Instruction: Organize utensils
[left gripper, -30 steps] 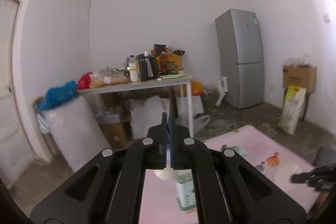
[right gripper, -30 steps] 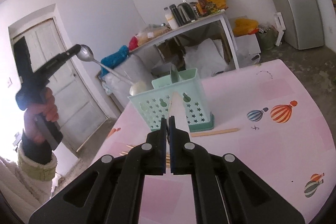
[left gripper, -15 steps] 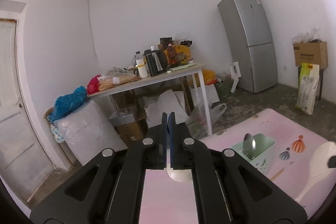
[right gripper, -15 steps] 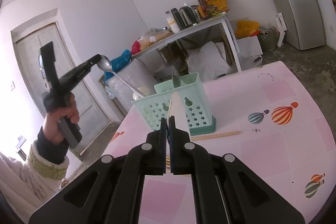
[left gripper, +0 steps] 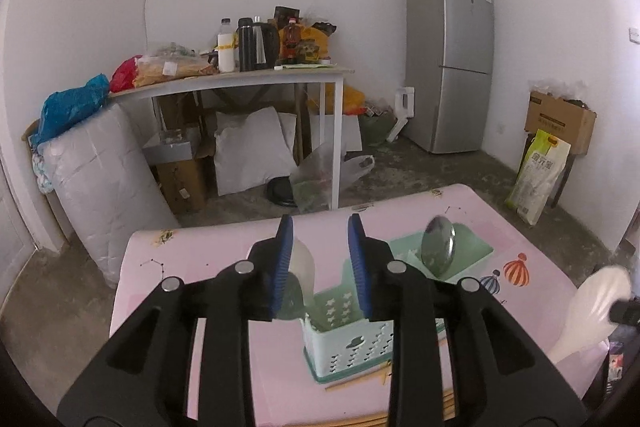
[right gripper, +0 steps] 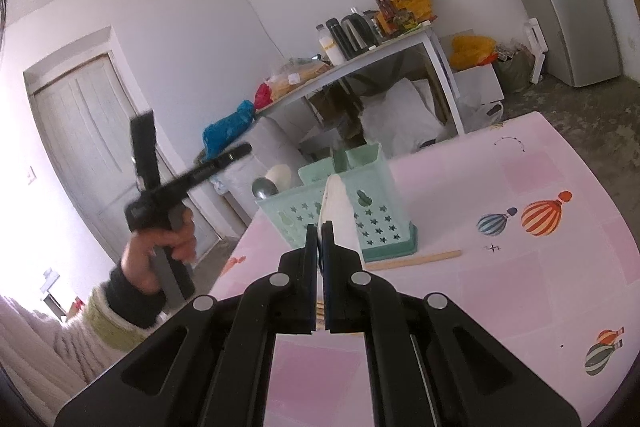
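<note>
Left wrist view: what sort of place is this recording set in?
Probably a lived-in home room used as a kitchen and storage space: a tall silver fridge, a cluttered white side table with bottles and a kettle, and a pink balloon-print tabletop.

Caddy (right gripper: pixel 352 203) on table (right gripper: pixel 520 267), far side. Metal spoon (right gripper: pixel 265 188) and second spoon (right gripper: pixel 280 175) stand in caddy's left compartment. Chopstick (right gripper: pixel 416 259) lies on table, touching caddy's near base.

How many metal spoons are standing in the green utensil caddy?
2. One metal spoon stands at the caddy's right end in the left wrist view; a second metal spoon is at the opposite end, beside the white spoon. Others may be hidden.
</note>
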`<act>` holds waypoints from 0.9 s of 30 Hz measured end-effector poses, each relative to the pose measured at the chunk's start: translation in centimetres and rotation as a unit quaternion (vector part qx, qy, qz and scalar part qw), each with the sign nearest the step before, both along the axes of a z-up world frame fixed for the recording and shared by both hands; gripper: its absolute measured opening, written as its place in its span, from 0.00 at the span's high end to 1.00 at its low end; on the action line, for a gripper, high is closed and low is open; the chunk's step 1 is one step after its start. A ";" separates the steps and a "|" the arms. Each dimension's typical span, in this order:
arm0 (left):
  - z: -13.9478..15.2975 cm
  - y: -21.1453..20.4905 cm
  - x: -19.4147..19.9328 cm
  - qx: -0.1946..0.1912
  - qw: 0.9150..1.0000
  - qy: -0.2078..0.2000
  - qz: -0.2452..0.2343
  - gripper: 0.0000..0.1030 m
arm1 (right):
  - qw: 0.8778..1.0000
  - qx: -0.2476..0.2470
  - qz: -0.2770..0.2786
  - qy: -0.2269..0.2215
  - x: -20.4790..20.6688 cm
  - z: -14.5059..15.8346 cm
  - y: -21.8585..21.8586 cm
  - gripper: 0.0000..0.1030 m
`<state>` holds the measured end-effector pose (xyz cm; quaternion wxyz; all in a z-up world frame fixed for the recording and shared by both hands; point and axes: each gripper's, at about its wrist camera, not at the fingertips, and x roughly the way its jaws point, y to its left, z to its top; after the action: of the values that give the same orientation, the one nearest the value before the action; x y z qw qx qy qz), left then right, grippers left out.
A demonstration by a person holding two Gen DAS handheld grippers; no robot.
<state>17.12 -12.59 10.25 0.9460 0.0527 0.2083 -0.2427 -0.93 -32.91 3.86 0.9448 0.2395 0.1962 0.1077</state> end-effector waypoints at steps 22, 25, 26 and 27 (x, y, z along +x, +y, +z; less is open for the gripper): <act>-4.6 -0.1 0.6 0.034 0.998 0.011 0.044 0.60 | 0.991 0.063 0.018 -0.117 11.2 7.4 -3.6 0.98; -4.6 0.0 0.7 0.033 0.998 0.009 0.043 0.60 | 0.993 0.087 0.022 -0.075 13.3 4.0 -3.9 0.97; -4.6 0.1 0.7 0.032 0.999 0.008 0.042 0.60 | 0.994 0.093 0.021 -0.058 13.8 3.1 -3.9 0.97; -4.6 0.2 0.7 0.031 0.999 0.007 0.042 0.59 | 0.995 0.093 0.017 -0.037 14.3 2.0 -4.0 0.96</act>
<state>17.80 -12.37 5.62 0.9518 0.0714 0.2246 -0.1964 13.40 -36.88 5.90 0.9229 0.3192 0.1542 0.1505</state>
